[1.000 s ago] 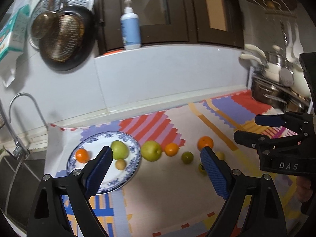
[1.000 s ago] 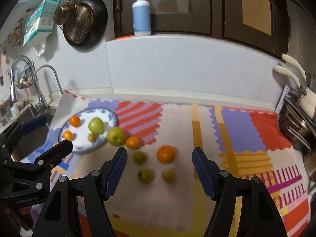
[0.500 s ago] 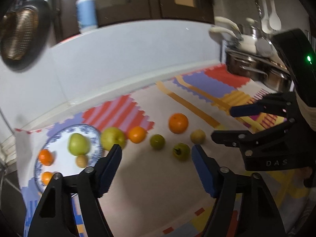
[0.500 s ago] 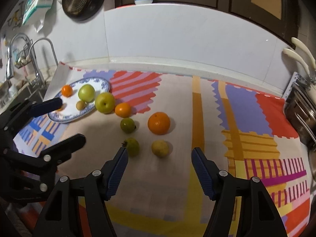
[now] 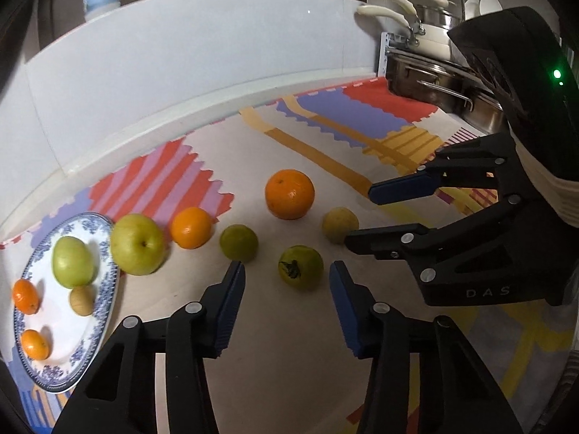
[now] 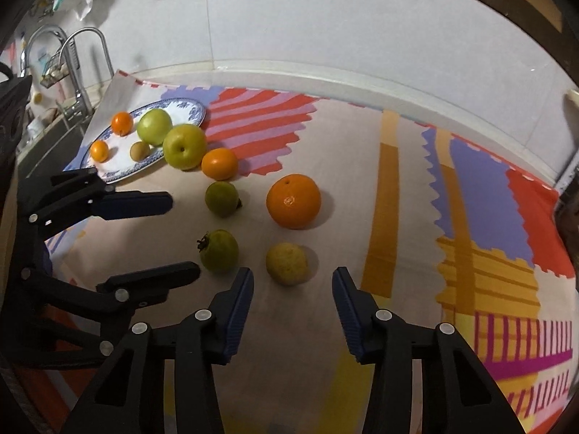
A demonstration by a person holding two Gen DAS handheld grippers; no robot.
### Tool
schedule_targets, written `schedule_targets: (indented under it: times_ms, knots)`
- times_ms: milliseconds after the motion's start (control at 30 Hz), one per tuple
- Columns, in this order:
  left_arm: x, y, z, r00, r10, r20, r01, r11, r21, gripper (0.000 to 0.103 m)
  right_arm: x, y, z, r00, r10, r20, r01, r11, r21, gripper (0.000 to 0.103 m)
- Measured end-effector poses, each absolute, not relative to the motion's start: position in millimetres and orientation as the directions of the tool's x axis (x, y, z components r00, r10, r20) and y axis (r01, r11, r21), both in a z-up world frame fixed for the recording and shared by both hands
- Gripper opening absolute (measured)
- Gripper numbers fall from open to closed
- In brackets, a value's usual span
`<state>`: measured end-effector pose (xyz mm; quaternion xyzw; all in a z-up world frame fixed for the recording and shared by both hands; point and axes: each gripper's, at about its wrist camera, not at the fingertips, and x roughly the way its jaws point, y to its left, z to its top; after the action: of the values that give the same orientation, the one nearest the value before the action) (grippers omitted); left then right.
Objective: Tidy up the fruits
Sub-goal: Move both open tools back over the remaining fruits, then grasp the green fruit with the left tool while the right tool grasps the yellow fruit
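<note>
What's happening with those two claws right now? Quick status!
Left gripper closing around green fruit, not touching. Right gripper closing toward yellow fruit. Plate left; nothing blocking.

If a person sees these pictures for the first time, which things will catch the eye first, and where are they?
The large orange glows at the middle of the patterned mat, with smaller fruits around it. At far left a blue-and-white plate already holds four fruits. In front, the left gripper is closing toward the green fruit with a dark stem, and the right gripper toward the yellow fruit; neither touches yet.
</note>
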<state>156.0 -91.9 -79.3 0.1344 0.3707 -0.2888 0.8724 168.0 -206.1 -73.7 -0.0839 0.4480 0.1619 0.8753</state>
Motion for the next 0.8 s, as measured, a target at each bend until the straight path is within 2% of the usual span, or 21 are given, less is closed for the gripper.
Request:
schedule_targets:
  times_ms: [67,333,400,467,667,800]
  knots:
    - [160.6,-93.7,-82.2,0.543,-0.404,-0.737,0.605,0.796,0.009,0.043,171.0,-205.7,-75.8,0.540,0.217,-0.813,-0.373,0.928,0.000,0.045]
    - [173.8,-97.2,-87.8,0.500,-0.425,-0.755,0.607,0.793,-0.045,0.042,184.3,-206.2,-85.8,0.504,0.248,-0.827,-0.388,0.921,0.040,0.041]
    - [176.4,-98.1,-89.6,0.494,-0.427,-0.758,0.605,0.794,-0.054,0.038,186.1,-205.9,-87.4,0.500,0.252,-0.828,-0.388,0.921,0.045,0.040]
    - [178.8,-99.3,-91.2,0.482,-0.426,-0.766,0.601,0.797,-0.065,0.030,187.9,-205.4,-89.2,0.492,0.261,-0.831,-0.391,0.919,0.057,0.036]
    - [178.0,-94.3,-89.5,0.496,-0.409,-0.766,0.571,0.818,-0.067,0.030,189.4,-204.6,-91.4,0.483,0.279,-0.830,-0.386,0.919,0.084,0.029]
    - [175.1,-87.8,-84.9,0.513,-0.401,-0.759,0.546,0.835,-0.072,0.030,187.2,-202.9,-90.8,0.489,0.271,-0.829,-0.380,0.922,0.077,0.029]
